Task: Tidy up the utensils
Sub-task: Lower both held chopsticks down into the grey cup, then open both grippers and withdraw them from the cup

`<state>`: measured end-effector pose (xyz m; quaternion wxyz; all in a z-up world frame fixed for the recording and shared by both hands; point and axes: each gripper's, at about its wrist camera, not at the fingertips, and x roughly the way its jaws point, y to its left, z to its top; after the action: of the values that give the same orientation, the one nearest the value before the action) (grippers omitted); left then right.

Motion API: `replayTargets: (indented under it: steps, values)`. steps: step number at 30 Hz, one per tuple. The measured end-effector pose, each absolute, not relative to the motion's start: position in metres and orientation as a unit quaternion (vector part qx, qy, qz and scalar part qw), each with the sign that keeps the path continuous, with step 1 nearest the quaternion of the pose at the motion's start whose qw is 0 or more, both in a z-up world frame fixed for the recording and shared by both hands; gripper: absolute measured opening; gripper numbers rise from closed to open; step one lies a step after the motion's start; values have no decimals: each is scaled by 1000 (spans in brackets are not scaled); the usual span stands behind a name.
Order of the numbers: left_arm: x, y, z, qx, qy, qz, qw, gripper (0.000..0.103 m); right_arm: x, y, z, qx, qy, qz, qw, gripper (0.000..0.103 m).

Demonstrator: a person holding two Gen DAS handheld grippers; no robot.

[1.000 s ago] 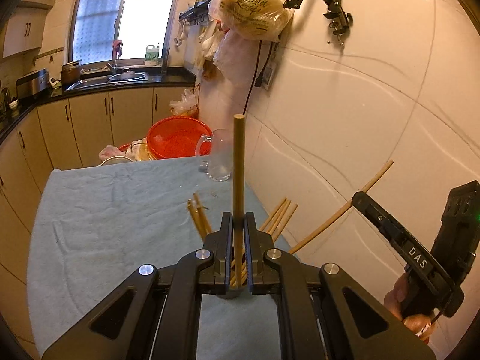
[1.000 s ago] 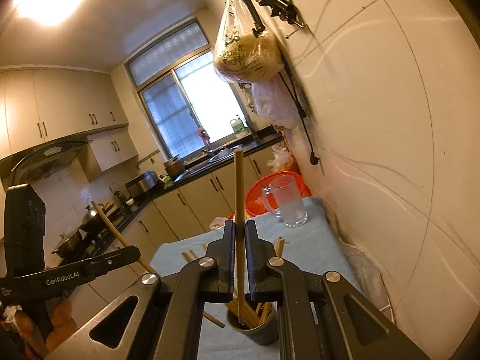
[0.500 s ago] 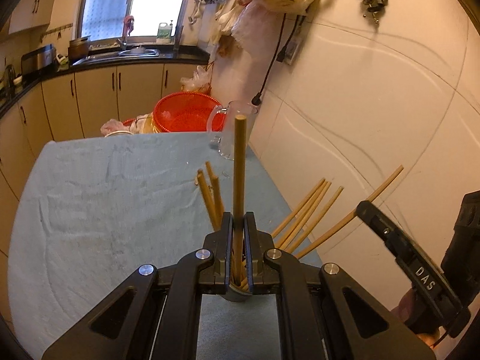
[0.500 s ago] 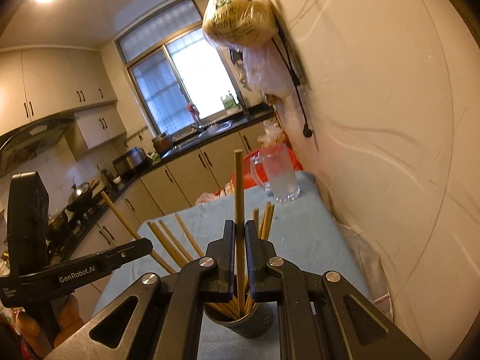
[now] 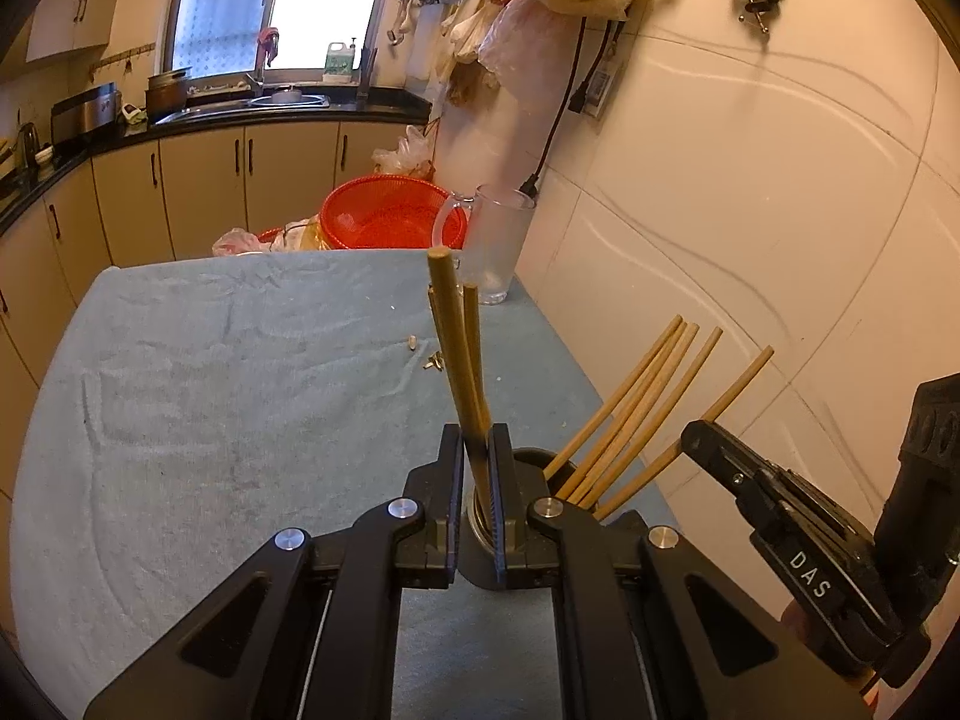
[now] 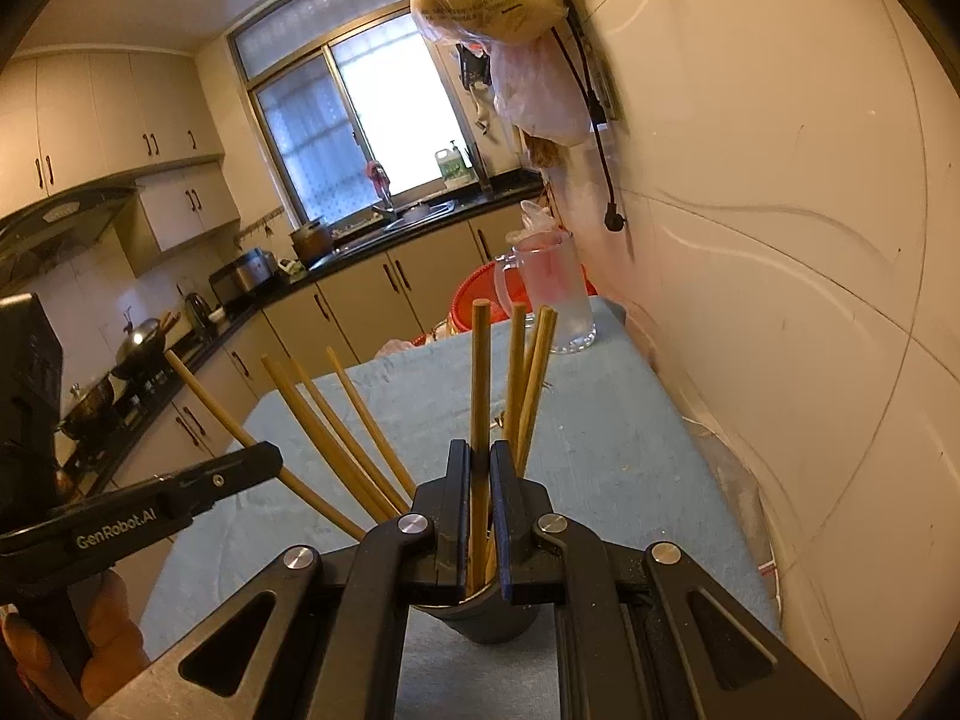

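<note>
Narrow kitchen, pale cabinets and a bright window at the far end, tiled wall close alongside a tabletop [image 5: 240,390] draped in blue-grey cloth. At the near end, a dark holder cup [image 6: 486,618] already bristling with wooden chopsticks that fan outward. Left gripper [image 5: 477,474] with fingers pressed tight on one chopstick [image 5: 450,336], long axis near upright, top tipped slightly away, lower end at or just inside the cup mouth. Right gripper [image 6: 480,492] likewise pinching its own chopstick [image 6: 479,372], standing almost vertical, lower end down among the others in the cup. Likely trouble from here: a tip snagging on the crowded sticks or the rim and nudging the light cup over; a release while a stick leans, letting it tip out across the cloth. Further off, a clear glass mug [image 5: 495,252] and a red basket [image 5: 390,219] past the table's far edge.
</note>
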<state>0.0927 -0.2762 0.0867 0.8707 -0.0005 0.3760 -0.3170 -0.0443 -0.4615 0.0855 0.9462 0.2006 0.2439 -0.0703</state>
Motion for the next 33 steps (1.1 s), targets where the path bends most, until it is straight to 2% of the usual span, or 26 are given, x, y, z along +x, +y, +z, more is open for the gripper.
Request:
replayTargets:
  steps: [10, 12, 14, 18, 23, 27, 30, 32, 33]
  values:
    - [87, -273, 90, 5, 361, -314, 878, 8, -40, -458, 85, 193, 253, -75, 945, 8]
    - [86, -270, 92, 3, 359, -312, 880, 8, -40, -458, 85, 186, 253, -80, 946, 14]
    - [84, -268, 95, 1, 355, -310, 882, 9, -43, -457, 87, 186, 251, -81, 946, 34]
    - [75, -260, 101, 0, 342, -308, 888, 22, -53, -452, 96, 176, 237, -86, 952, 37]
    - [68, -254, 109, -1, 330, -307, 893, 24, -65, -445, 108, 173, 223, -87, 956, 45]
    - [64, -251, 112, 0, 326, -304, 895, 35, -71, -439, 113, 164, 218, -93, 958, 50]
    - [62, -249, 113, 0, 325, -298, 897, 42, -76, -438, 115, 162, 215, -103, 958, 62]
    - [61, -245, 112, 1, 324, -287, 901, 47, -78, -437, 117, 159, 214, -112, 957, 76]
    - [61, -244, 111, 2, 323, -283, 903, 53, -81, -437, 117, 155, 212, -121, 957, 80]
